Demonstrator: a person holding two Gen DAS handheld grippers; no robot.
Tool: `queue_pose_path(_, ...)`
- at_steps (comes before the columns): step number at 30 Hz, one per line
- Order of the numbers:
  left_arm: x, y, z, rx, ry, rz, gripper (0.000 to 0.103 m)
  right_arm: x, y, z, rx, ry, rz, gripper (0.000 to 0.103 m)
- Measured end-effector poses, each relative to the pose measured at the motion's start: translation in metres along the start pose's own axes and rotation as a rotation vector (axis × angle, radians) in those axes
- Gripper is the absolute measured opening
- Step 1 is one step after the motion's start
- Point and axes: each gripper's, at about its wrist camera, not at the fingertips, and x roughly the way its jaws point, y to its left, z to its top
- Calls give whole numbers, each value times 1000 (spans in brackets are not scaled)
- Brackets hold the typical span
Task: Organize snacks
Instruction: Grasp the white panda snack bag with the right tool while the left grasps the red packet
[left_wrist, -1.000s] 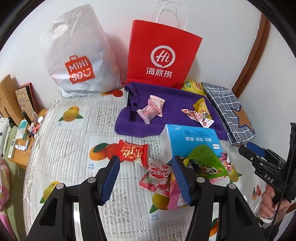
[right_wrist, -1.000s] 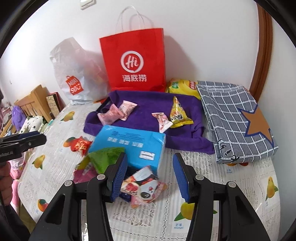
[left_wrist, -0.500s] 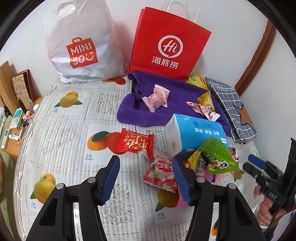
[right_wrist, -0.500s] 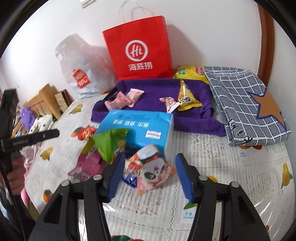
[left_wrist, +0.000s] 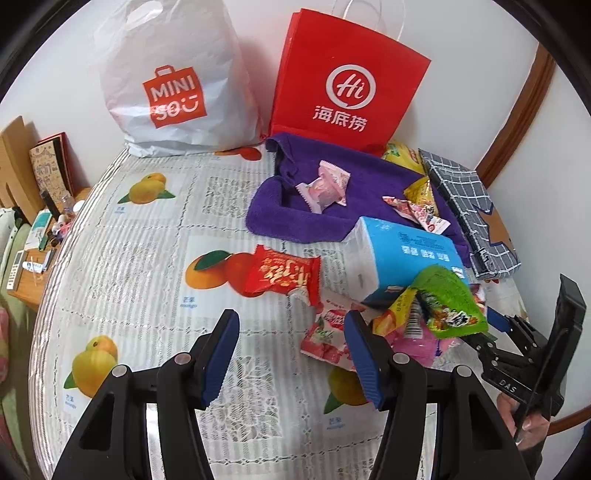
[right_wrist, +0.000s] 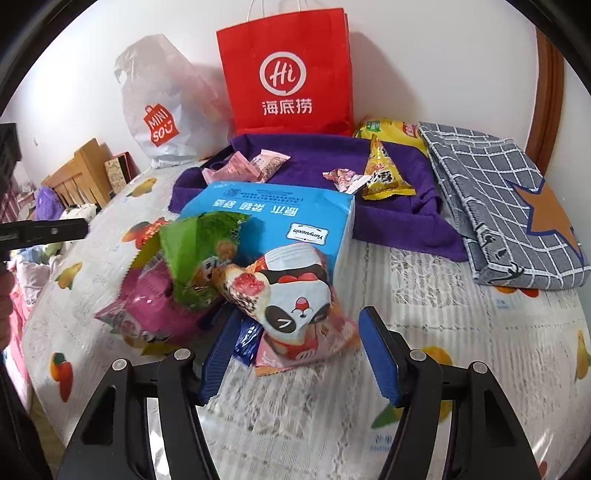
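Note:
A pile of snack packets lies on the fruit-print tablecloth beside a blue tissue pack (left_wrist: 402, 258) (right_wrist: 273, 221). My left gripper (left_wrist: 291, 354) is open above the cloth; a red snack packet (left_wrist: 282, 277) lies just ahead of it and a pink-white packet (left_wrist: 328, 332) by its right finger. My right gripper (right_wrist: 295, 354) is open around the near end of a panda-print packet (right_wrist: 295, 299). A green packet (right_wrist: 199, 254) (left_wrist: 447, 302) sits on the pile. Several small snacks (left_wrist: 325, 184) (right_wrist: 384, 177) lie on a purple towel (left_wrist: 295, 218) (right_wrist: 399, 225).
A red paper bag (left_wrist: 347, 85) (right_wrist: 288, 74) and a white MINISO bag (left_wrist: 173, 81) (right_wrist: 162, 107) stand against the wall. A folded grey checked cloth (right_wrist: 509, 206) (left_wrist: 469, 206) lies at the right. A yellow packet (right_wrist: 391, 129) sits behind the towel. The table edge drops off on the left.
Both grippers have moved forward and lower towards the snack pile. The right gripper's fingers now flank the panda-print packet. Both stay open.

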Motion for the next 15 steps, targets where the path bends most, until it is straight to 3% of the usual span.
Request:
queue_pose_path(3,4,3,0,-8,9,9,57,10,2,0,-12,10,16,65)
queue_pose_path(6,8,4,1,-9,12,10,57,12,2,-1,-21,21,14,41)
queue_pose_path(10,20,0,7,-3,22,8,57,-6,-7,-4,12,-2,29,41)
queue_pose_path(15,48,-3,16,25,62,34,57,-31,-23,-10,37,-40,-28,41)
